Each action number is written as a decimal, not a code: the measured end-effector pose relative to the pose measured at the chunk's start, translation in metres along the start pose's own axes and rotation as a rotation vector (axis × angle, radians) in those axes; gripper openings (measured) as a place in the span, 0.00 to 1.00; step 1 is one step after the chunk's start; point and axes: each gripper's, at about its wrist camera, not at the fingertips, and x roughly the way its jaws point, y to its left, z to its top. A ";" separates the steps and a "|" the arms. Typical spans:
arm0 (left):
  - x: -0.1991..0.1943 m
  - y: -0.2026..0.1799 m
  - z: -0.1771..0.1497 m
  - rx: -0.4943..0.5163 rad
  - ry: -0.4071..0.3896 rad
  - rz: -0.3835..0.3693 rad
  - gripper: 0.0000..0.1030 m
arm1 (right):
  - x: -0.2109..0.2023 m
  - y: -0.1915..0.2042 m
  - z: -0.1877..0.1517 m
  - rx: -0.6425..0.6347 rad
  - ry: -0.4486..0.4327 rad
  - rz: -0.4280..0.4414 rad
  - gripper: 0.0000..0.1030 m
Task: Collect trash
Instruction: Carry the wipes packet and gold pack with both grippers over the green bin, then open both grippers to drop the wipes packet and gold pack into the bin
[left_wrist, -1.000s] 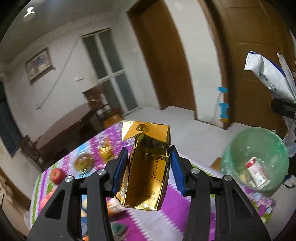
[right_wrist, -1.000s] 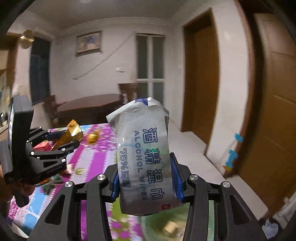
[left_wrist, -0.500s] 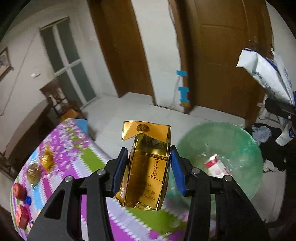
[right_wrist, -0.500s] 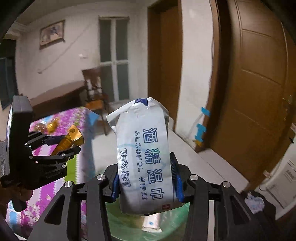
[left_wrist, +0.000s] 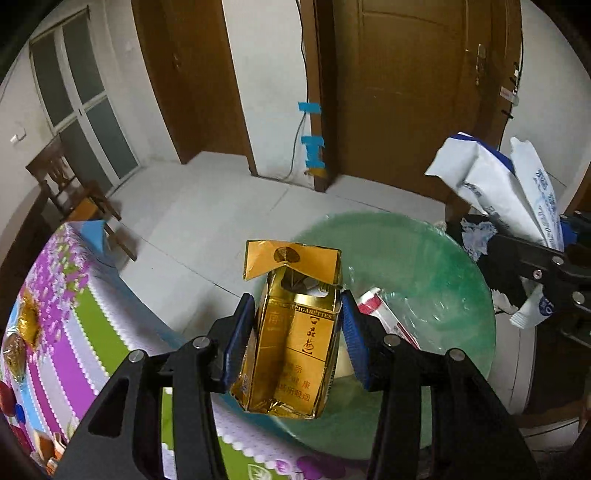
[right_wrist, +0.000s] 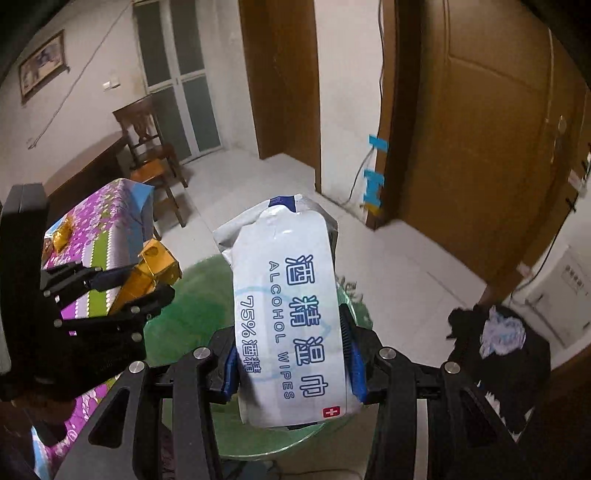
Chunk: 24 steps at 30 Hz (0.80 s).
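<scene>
Over the green bin (left_wrist: 461, 258), both grippers are holding trash.
Left gripper (left_wrist: 297, 339) is pinching the gold box (left_wrist: 291, 343), right gripper (right_wrist: 291, 354) is pinching the wipes pack (right_wrist: 291, 314); neither is dropped yet.

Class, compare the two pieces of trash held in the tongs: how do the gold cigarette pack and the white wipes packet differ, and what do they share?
The gold cardboard cigarette pack is a stiff, shiny box with its lid flipped open; the white plastic alcohol wipes packet is a soft, matte pouch. The pack sits in the left tongs, the packet in the right tongs. Both are clamped above the green bin.
</scene>
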 end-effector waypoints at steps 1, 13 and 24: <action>0.002 0.001 0.000 -0.003 0.006 -0.002 0.44 | 0.006 0.000 0.000 0.006 0.011 0.000 0.46; 0.017 -0.003 -0.004 0.001 0.057 0.002 0.45 | 0.037 0.004 -0.008 0.087 0.089 0.053 0.46; 0.018 -0.003 -0.004 0.008 0.056 0.046 0.69 | 0.029 0.010 -0.005 0.025 0.023 0.013 0.74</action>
